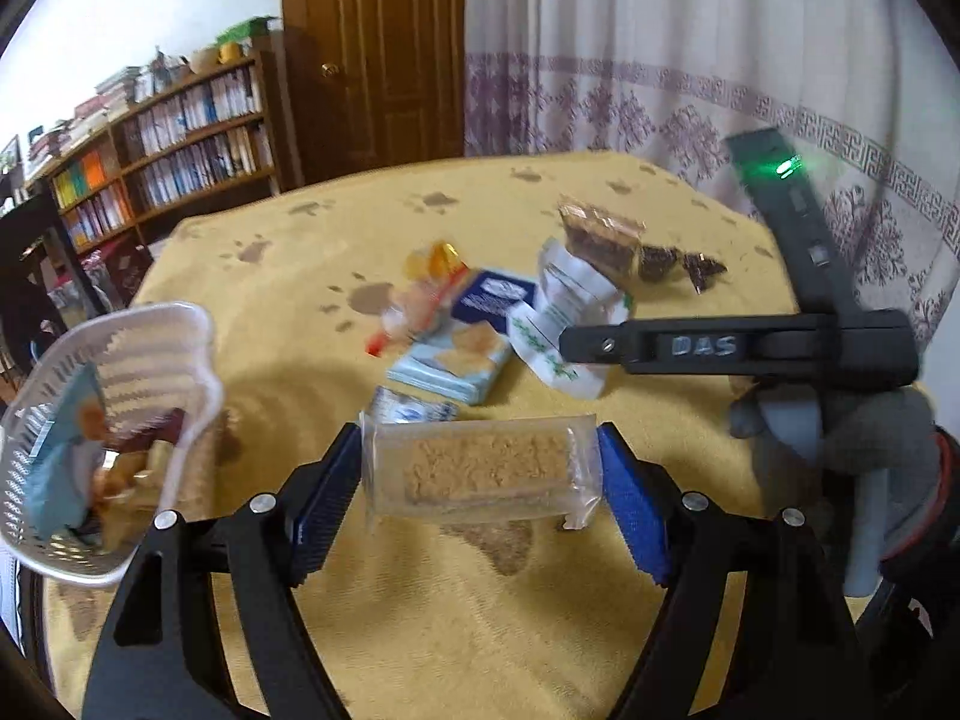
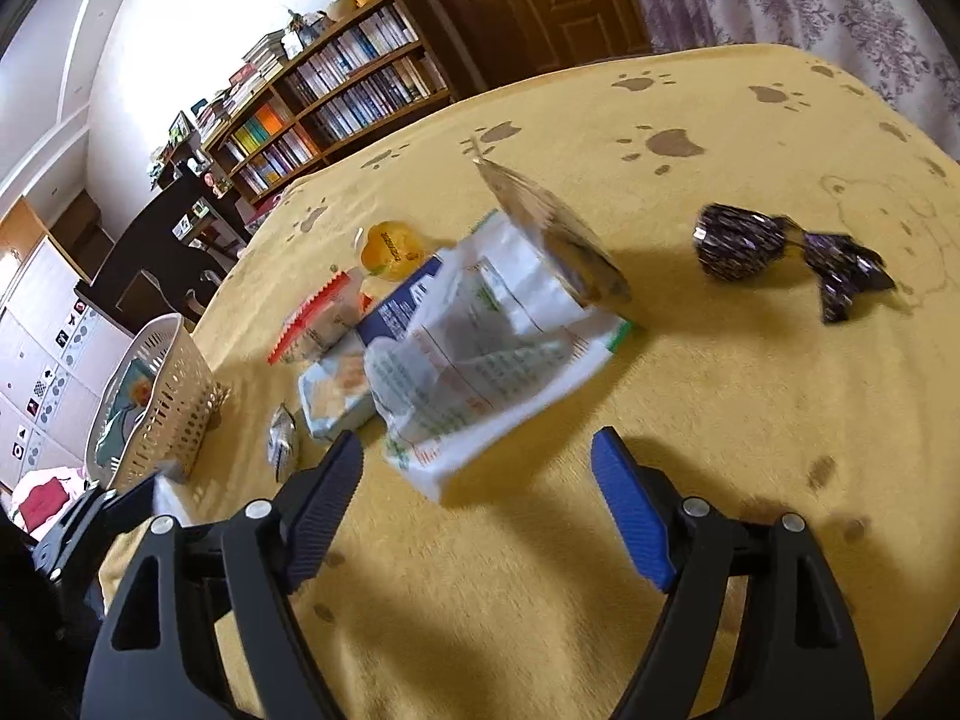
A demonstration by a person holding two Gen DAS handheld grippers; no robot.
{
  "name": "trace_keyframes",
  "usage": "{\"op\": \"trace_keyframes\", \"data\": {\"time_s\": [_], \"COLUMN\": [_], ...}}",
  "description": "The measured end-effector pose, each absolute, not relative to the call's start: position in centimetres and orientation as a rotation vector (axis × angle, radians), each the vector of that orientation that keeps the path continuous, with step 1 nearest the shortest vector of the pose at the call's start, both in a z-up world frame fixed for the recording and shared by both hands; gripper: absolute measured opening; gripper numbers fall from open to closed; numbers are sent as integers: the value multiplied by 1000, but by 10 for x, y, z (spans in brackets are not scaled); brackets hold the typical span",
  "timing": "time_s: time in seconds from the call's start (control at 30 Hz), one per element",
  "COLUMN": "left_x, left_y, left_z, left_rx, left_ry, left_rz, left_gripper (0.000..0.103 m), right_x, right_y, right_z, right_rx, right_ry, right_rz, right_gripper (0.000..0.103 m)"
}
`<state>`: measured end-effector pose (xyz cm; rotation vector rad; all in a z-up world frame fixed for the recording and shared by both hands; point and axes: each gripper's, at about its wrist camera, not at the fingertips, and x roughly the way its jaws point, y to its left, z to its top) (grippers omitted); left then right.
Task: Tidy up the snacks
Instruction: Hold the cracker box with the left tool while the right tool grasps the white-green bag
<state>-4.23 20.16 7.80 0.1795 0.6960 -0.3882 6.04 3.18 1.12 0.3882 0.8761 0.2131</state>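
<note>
My left gripper (image 1: 480, 468) is shut on a clear-wrapped tan biscuit bar (image 1: 480, 471), held above the yellow cloth. To its left stands a white lattice basket (image 1: 150, 354) with several snacks inside. Beyond the bar lies a pile of snacks: a light blue cracker pack (image 1: 450, 363), a navy packet (image 1: 495, 297), a white pouch (image 1: 558, 324), a brown bar (image 1: 600, 237) and dark wrapped candies (image 1: 678, 264). My right gripper (image 2: 477, 477) is open over the cloth, just short of the white pouch (image 2: 480, 354). The purple candies (image 2: 780, 252) lie to its far right, the basket (image 2: 174, 396) to its left.
A yellow paw-print cloth (image 2: 660, 480) covers the table. The right tool's black body (image 1: 750, 348), held by a grey-gloved hand (image 1: 852, 426), reaches in from the right of the left wrist view. A bookshelf (image 1: 168, 150), a wooden door (image 1: 384, 54) and curtains (image 1: 690, 60) stand behind.
</note>
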Motion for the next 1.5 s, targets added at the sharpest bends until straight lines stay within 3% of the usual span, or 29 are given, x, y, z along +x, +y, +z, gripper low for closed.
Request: {"op": "trace_keyframes", "data": {"time_s": [0.4,0.63,1.03,1.17,1.37,1.5], "left_x": [-50,-44,-45,-45,-47,-49], "left_y": [217,217,217,216,216,218], "left_z": [93,90,90,89,91,92], "left_rx": [140,138,139,140,138,133], "left_ry": [657,665,662,662,657,652], "left_rz": [-365,-364,-364,-364,-362,-358], "left_gripper": [79,79,79,79,79,79], "right_x": [100,91,68,64,73,74], "right_y": [61,70,63,64,76,87], "right_z": [13,14,13,13,11,10], "right_rx": [339,221,205,190,143,57], "right_ry": [868,845,841,839,860,850], "right_rz": [136,103,176,191,185,149], "right_gripper": [79,60,40,39,52,47]}}
